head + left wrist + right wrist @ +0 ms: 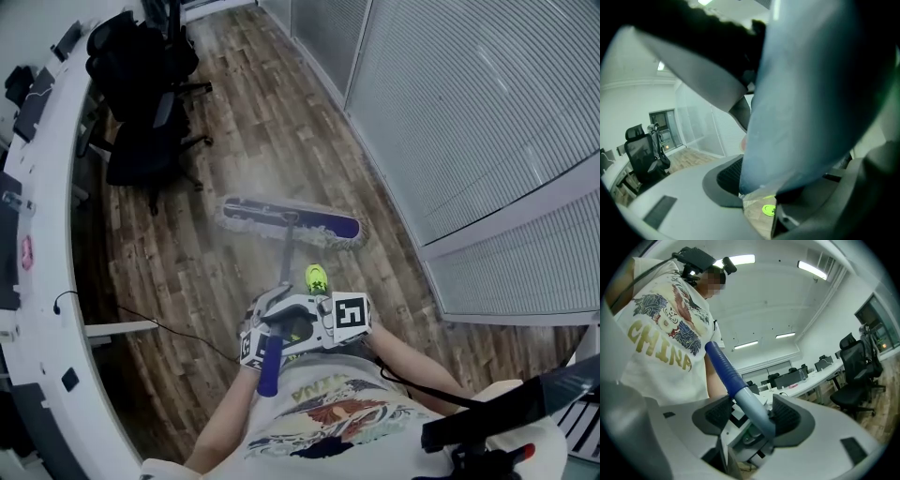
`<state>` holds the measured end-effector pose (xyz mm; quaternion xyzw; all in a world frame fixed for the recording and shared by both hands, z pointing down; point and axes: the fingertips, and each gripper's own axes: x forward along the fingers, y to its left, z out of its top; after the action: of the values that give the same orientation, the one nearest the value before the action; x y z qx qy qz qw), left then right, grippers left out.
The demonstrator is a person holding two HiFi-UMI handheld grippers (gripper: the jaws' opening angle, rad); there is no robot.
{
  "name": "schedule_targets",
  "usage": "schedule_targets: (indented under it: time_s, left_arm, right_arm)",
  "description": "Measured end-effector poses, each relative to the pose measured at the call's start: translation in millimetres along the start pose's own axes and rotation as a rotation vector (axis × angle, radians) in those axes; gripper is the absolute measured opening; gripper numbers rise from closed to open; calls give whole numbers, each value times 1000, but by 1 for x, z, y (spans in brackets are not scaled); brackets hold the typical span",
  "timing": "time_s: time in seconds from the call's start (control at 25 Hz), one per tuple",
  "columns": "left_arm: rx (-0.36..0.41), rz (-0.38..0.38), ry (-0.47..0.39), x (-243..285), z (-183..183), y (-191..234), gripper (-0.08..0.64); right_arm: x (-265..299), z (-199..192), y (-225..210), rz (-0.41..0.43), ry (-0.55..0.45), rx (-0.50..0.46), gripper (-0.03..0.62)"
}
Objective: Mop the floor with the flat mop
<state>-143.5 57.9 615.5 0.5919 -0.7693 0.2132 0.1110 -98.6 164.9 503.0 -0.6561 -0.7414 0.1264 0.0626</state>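
Handle (749, 404) crosses both grippers at the person's waist. Left gripper (757, 187) view: handle fills the frame, jaws clamped on it. Right gripper (751, 414) view: handle leans on one pad with a slim gap at the other, so no pinch; blue grip (723, 364) points toward the shirt (661, 343). Only the head view shows the mop head (291, 220), flat on the wood floor (253, 141), with a green spot (316, 277) just short of it. Chairs (141, 94) and curved desk (47, 234) far left; blinds (469, 112) right.
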Motion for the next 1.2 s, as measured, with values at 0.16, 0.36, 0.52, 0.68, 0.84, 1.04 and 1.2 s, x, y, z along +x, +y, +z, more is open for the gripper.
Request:
schedule_targets:
  time_s: [0.16,0.36,0.52,0.68,0.84,1.04,1.2]
  left_arm:
    - [-9,12,11,41,12,42,97]
    - [-26,27,33,108,29,106,95]
    - [-29,35,45,173,52,147,95]
    - [-33,60,47,228,73,188,94]
    - [-34,81,44,272,80,229,91]
    - [-19,66,42,312,93,276,91]
    - [8,49,24,344,99,324,91]
  right_arm:
    - [-28,19,-49,45,-13,13,261]
    - [-74,50,-126,85,-21,21,259]
    - [-125,71,-184,101,-25,29,259]
    - [-167,91,-237,116,-17,31,259]
    - [-194,102,-287,113,1,22,261]
    - [-215,120,-344,91,-8,20,261]
    - [-225,137,-399,76,-17,1,261]
